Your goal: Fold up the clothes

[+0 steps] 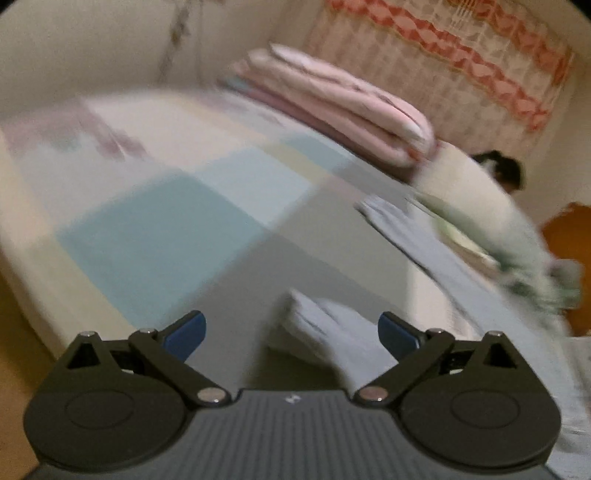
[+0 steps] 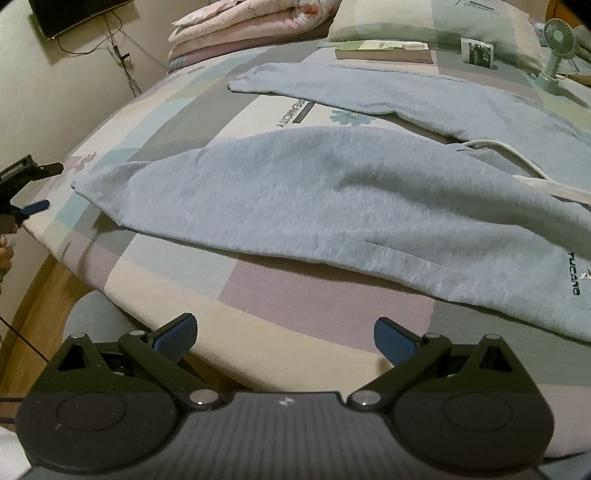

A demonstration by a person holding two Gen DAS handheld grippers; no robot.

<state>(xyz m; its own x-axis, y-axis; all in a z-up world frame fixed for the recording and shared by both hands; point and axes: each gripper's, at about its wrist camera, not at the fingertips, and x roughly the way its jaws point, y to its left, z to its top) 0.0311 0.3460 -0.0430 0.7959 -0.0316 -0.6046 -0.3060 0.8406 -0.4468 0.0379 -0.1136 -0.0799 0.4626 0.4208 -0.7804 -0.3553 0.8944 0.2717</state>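
Light grey-blue sweatpants [image 2: 295, 206] lie spread on the patchwork bedsheet [image 2: 295, 306], both legs pointing left and a white drawstring [image 2: 517, 162] at the waist on the right. The far leg [image 2: 369, 88] lies apart from the near one. My right gripper [image 2: 284, 336] is open over the sheet near the bed's front edge, short of the near leg and holding nothing. My left gripper [image 1: 291, 332] is open too, with the cuff of a trouser leg [image 1: 325, 332] just ahead between its fingers; this view is motion-blurred. The right wrist view catches the left gripper [image 2: 48, 188] at the far left, beside the bed's corner.
Folded pink quilts [image 2: 251, 26] are stacked at the head of the bed, beside a pillow [image 2: 424, 22]. A book [image 2: 384, 50] and a small green fan [image 2: 554, 48] sit nearby. A wooden bed frame [image 2: 40, 295] edges the mattress. A screen [image 2: 74, 11] and cables hang on the wall.
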